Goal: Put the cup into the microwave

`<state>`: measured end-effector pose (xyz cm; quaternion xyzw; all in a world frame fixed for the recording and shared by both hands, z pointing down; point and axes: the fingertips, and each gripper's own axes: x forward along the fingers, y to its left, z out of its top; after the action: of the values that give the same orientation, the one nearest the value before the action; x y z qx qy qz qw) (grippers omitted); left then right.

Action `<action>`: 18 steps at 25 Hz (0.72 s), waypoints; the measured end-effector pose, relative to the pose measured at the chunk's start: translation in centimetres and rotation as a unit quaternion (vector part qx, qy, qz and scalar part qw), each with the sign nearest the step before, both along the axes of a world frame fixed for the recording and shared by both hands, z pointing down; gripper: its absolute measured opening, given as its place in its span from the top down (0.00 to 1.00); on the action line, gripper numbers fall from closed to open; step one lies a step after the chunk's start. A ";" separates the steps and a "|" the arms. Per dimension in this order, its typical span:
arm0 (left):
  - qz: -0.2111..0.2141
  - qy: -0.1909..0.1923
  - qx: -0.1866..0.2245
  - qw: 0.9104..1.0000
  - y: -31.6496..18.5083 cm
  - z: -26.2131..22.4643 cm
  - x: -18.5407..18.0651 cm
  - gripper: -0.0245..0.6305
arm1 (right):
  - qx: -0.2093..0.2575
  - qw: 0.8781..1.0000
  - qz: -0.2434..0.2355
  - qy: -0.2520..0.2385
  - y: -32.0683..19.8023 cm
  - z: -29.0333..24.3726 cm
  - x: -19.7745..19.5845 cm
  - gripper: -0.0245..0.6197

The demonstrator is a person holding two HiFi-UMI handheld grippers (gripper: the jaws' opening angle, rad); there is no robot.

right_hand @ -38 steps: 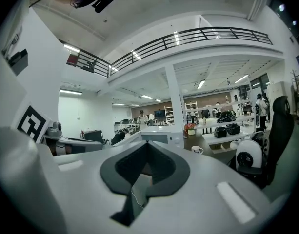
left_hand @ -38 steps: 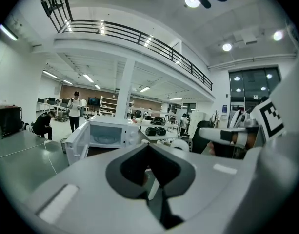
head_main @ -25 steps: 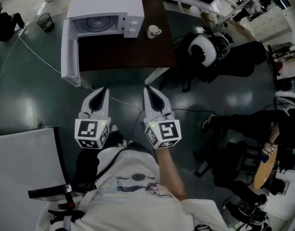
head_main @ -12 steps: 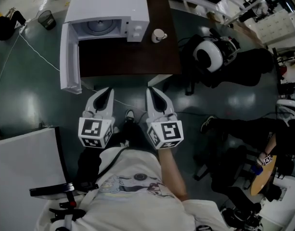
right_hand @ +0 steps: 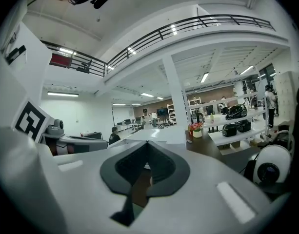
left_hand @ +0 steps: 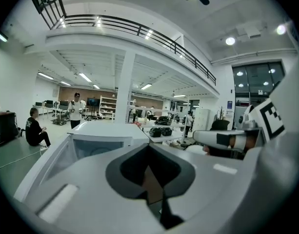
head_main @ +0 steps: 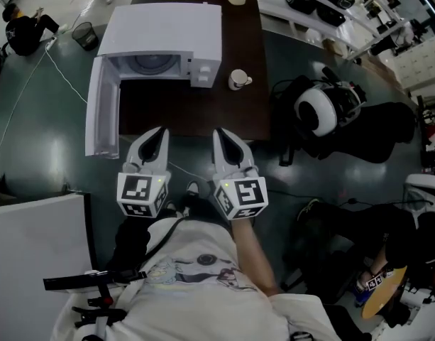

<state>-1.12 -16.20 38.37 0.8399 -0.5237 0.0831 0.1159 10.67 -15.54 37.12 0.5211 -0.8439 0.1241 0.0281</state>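
- Left gripper: jaws closed tip to tip, with nothing between them and touching nothing, at the near edge of the dark bench.
- Right gripper: jaws pressed together and empty, just at 3 o'clock of the left one.
- Cup: small, white and upright on the bench, with its handle toward 3 o'clock. It stands at 3 o'clock of the microwave and 1 o'clock of the right gripper, well apart from both.
- Microwave: white, with its door swung open at the left.
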 end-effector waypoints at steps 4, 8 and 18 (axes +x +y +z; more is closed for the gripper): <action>-0.009 -0.007 -0.008 1.000 -0.9 0.7 0.8 0.96 | -0.015 1.000 -0.010 -0.005 -1.1 1.0 0.5 0.96; -0.007 -0.007 -0.015 1.000 -1.7 1.3 1.8 0.96 | -0.022 1.000 -0.016 -0.009 -1.8 1.4 0.7 0.96; 0.007 -0.004 -0.031 0.999 -5.8 3.5 1.8 0.96 | -0.046 0.999 0.010 0.007 -5.3 3.5 1.2 0.96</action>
<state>0.72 -22.00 41.89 0.8392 -0.5154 0.1034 0.1392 11.84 -20.83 40.60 0.5285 -0.8319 0.1596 0.0564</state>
